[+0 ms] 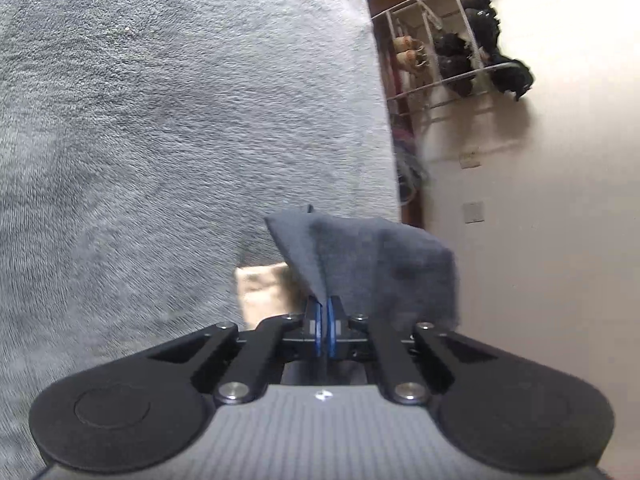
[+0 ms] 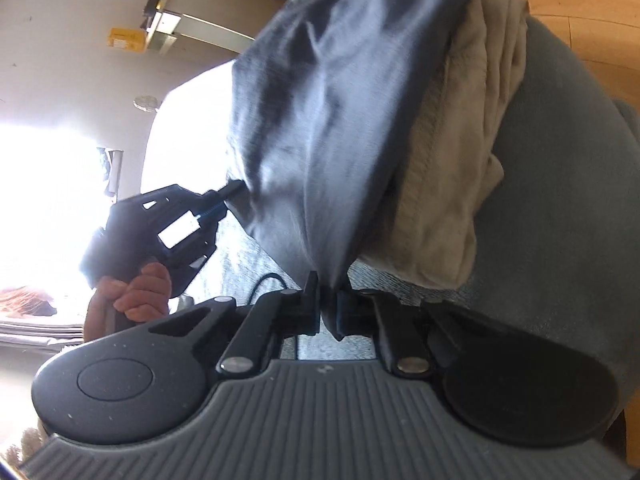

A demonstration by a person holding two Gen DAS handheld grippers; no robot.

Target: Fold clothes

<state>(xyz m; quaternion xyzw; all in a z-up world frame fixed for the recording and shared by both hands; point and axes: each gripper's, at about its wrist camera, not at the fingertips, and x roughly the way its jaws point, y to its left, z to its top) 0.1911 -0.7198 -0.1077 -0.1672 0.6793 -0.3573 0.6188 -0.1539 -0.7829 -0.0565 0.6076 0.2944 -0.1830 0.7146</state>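
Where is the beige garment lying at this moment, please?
In the right wrist view the beige garment lies crumpled on the grey blanket, right of centre, partly beneath the dark blue garment.

Dark garment smooth cloth; blanket fuzzy fleece; floor wood

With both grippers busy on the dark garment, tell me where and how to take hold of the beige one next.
Grip the beige garment at its lower bunched corner, coming from the near side, low over the grey blanket. That corner lies bare and thick with folds; the rest is partly under the dark garment, held by the left gripper and right gripper.
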